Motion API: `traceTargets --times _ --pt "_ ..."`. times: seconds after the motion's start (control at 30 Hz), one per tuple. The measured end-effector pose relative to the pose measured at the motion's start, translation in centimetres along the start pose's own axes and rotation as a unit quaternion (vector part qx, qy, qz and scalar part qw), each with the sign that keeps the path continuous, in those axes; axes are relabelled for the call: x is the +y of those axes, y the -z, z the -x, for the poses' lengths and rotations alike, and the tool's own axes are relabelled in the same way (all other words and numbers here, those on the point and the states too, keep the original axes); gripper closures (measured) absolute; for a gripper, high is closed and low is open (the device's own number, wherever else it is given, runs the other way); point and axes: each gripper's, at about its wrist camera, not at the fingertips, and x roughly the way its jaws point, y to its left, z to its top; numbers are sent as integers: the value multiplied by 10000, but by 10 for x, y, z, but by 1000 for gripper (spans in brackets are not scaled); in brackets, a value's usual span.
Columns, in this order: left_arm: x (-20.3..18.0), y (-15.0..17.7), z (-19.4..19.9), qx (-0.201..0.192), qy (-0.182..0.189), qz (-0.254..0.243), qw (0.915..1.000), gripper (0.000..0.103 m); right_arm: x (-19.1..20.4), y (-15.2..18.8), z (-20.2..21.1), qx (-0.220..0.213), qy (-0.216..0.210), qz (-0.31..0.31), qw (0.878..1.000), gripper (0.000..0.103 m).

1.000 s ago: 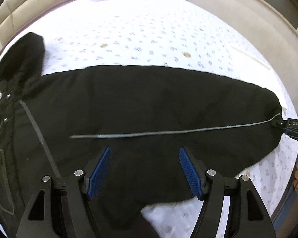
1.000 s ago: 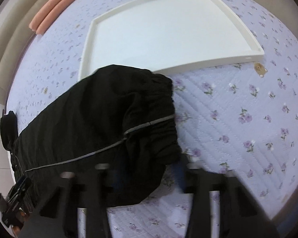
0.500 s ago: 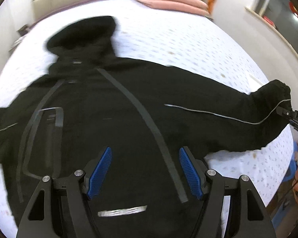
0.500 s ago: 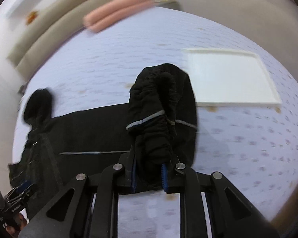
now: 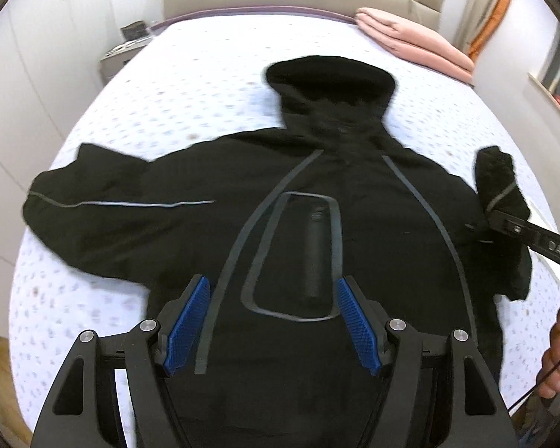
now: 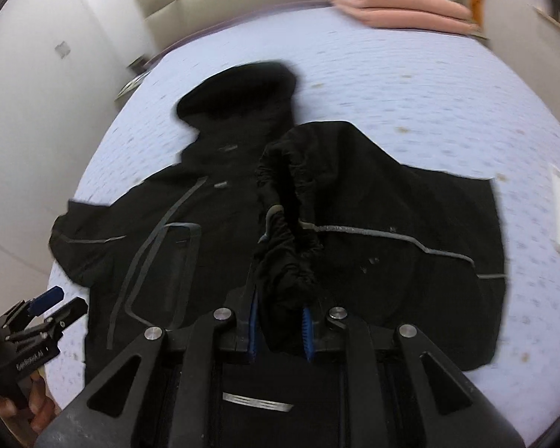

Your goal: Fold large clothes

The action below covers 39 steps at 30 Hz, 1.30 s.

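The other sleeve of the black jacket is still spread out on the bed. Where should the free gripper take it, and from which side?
Grip the cuff end of the spread sleeve, coming from above at its outer tip. That sleeve lies flat on the bed, so the cuff edge is the only free rim. The left gripper is open and empty.

One black hooded jacket (image 5: pixel 302 231) lay across one bed (image 5: pixel 190 86), with two folded pink blankets (image 5: pixel 414 43) stacked far right; two grippers, left (image 5: pixel 272 321) and right (image 6: pixel 280 330), hovered near.
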Motion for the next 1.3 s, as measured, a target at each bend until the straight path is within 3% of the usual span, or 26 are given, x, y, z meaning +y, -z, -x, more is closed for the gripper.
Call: traceTargets --times 0.23,0.47,0.57,0.7,0.73,0.77,0.87,0.97,1.03,1.13,1.17,1.23,1.3 --pt "77 3 -6 64 -93 264 9996 31 121 0 -61 363 -464 483 9971 82" --pt "131 16 -21 260 -198 587 9977 31 205 19 -156 1099 -454 864 9891 82" --pt "148 24 -30 384 -204 663 9969 31 220 36 -199 1480 -166 954 9842 75" --pt "159 35 -36 474 -223 733 9959 31 231 42 -207 1433 -206 1034 9840 53" --pt "159 36 -37 493 -204 756 9957 31 232 42 -206 1473 -310 1049 9830 44" --pt "159 36 -38 501 -163 786 9955 31 233 42 -202 1484 -405 1071 9823 42" --pt "153 31 -38 447 -1 772 9960 31 231 37 -173 1344 -663 1027 9834 42" --pt "137 20 -40 373 248 597 9972 31 207 30 -119 919 -856 861 9883 42" --pt "121 11 -43 326 440 431 9976 31 185 25 -95 660 -650 725 9931 42" --pt "98 -3 -60 392 1023 223 9937 31 132 20 -75 402 -20 386 9984 42" --pt "93 -7 -67 484 1263 190 9906 31 108 20 -77 424 258 214 9985 42" --pt "86 -15 -91 760 2036 195 9759 31 75 22 -84 475 486 -93 9976 47" --pt "86 -23 -111 838 2209 307 9712 31 45 25 -95 499 729 -291 9957 57"
